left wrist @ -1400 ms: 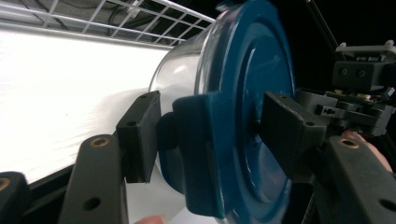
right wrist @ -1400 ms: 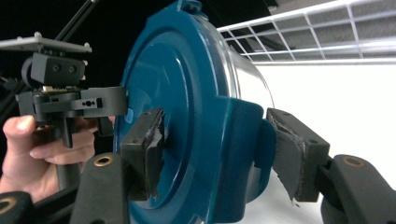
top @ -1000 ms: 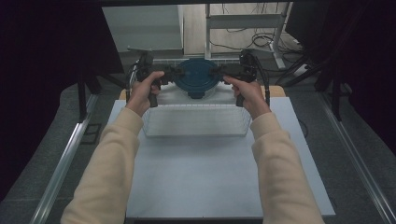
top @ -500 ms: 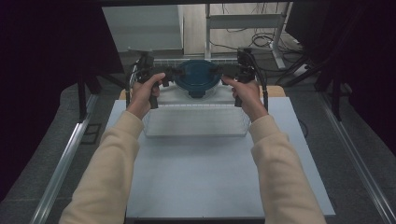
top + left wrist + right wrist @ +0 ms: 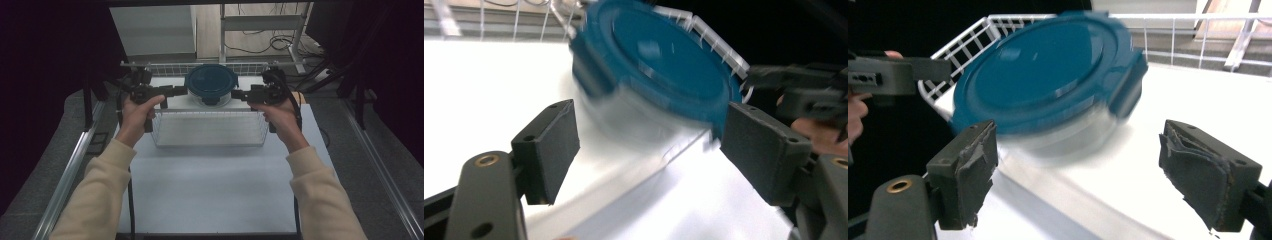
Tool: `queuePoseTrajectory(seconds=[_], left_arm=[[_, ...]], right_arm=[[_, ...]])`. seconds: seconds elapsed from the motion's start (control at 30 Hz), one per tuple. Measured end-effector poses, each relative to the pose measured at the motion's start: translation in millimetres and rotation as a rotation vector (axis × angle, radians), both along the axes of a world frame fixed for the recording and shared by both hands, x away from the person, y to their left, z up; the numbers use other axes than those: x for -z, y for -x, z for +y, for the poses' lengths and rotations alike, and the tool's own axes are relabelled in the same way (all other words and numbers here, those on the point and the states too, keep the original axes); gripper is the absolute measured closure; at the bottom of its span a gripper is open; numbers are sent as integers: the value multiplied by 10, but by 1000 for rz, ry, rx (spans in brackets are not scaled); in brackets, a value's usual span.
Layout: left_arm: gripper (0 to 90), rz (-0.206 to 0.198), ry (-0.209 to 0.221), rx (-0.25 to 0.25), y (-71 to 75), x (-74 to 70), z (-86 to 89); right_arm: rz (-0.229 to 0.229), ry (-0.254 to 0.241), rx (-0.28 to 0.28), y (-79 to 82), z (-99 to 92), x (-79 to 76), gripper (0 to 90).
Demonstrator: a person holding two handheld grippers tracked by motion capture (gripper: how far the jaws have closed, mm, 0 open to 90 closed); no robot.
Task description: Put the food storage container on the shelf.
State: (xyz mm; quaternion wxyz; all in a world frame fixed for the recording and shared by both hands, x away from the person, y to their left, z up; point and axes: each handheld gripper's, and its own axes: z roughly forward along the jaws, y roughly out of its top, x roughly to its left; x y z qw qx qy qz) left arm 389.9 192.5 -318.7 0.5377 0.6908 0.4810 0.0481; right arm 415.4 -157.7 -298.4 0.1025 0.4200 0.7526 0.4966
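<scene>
A round clear container with a teal clip-on lid (image 5: pixel 211 82) stands on a white ledge just behind a wire basket (image 5: pixel 207 129). My left gripper (image 5: pixel 180 91) points at it from the left and my right gripper (image 5: pixel 239 94) from the right, each a little short of its side. In the left gripper view the left gripper (image 5: pixel 656 135) is open, with the blurred container (image 5: pixel 659 70) ahead of its pads. In the right gripper view the right gripper (image 5: pixel 1083 160) is open too, the container (image 5: pixel 1043 75) lying beyond its jaws, untouched.
A white wire rail (image 5: pixel 165 66) runs along the back behind the container. The basket stands on a pale table top (image 5: pixel 210 190) with metal rails at both sides. A desk frame and cables (image 5: pixel 260 35) lie beyond.
Both hands have drawn outward, away from the container's sides, and the jaws now stand apart from it. The container stays where it was behind the basket.
</scene>
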Motion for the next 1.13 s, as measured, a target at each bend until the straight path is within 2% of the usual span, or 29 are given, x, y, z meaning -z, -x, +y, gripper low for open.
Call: queuePoseTrajectory(seconds=[0.13,0.23,0.27,0.3,0.33,0.43,0.47,0.5,0.57,0.6,0.63,0.67,0.77,0.87,0.93,1.13], left_arm=[[256,-59,-31,50,388,84,-47],[258,-108,-79,71,662,215,-89],[261,-118,-93,83,742,281,-99],[261,-122,-101,93,813,357,-105],[261,-119,-106,100,877,440,-106],[261,-101,-114,105,1035,708,-99],[261,-92,-124,104,1072,804,-90],[261,-77,-133,106,1103,899,-82],[261,-42,-126,105,1157,1072,-60],[261,-24,-126,108,1181,1152,-56],[260,6,-139,113,1232,1292,-55],[260,6,-139,113,1232,1292,-55],[257,38,-150,116,1281,1427,-59],[253,38,-166,105,1308,1471,-77],[250,27,-180,101,1325,1472,-89],[239,15,-170,92,1347,1461,-55]], right_arm=[[-35,-4,-28,293,-136,132,170],[-58,9,-47,513,-236,261,203],[-66,18,-58,664,-303,361,206],[-70,23,-64,742,-338,413,206],[-70,23,-64,742,-338,413,206],[-74,19,-68,969,-449,579,209],[-70,20,-69,1033,-483,640,209],[-64,17,-68,1150,-547,765,210],[-57,20,-68,1204,-573,826,210],[-59,26,-68,1253,-597,892,210],[-52,45,-61,1331,-639,1022,211],[-52,45,-61,1331,-639,1022,211],[-40,71,-61,1415,-665,1211,210],[-34,115,-65,1447,-659,1332,210],[-40,125,-59,1455,-654,1350,214],[-58,116,-71,1491,-636,1350,207]])
